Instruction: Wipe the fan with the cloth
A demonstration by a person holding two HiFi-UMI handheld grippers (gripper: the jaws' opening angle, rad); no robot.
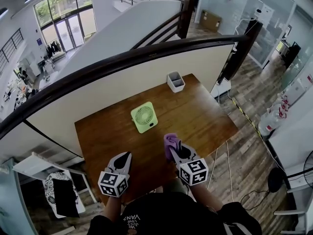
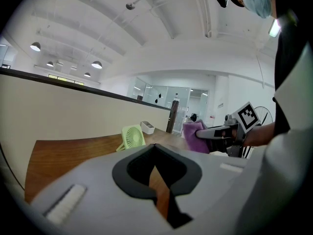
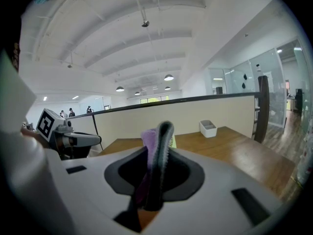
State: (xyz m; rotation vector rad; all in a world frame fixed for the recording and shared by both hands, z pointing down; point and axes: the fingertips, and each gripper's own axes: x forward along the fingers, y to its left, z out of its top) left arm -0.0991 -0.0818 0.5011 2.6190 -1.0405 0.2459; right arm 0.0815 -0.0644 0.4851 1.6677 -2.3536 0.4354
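Left gripper [image 1: 125,156] is hanging over the near edge of the wooden table [image 1: 210,124], with its jaws pressed together and nothing between them. Right gripper [image 1: 177,150] is sitting to its right, also at the near edge, with its jaws clamping the purple cloth [image 1: 169,142]. The cloth is bunching up past the fingertips, towards the table's middle. Both grippers are aiming slightly downward. The green fan [image 1: 144,117] is standing propped on its stand at mid-table, ahead of both grippers and apart from the cloth, with its grille facing the near side. Beyond it, a white bin [image 1: 175,81] is resting near the far edge. A cream partition topped with a dark handrail [image 1: 146,53] is running behind the table.
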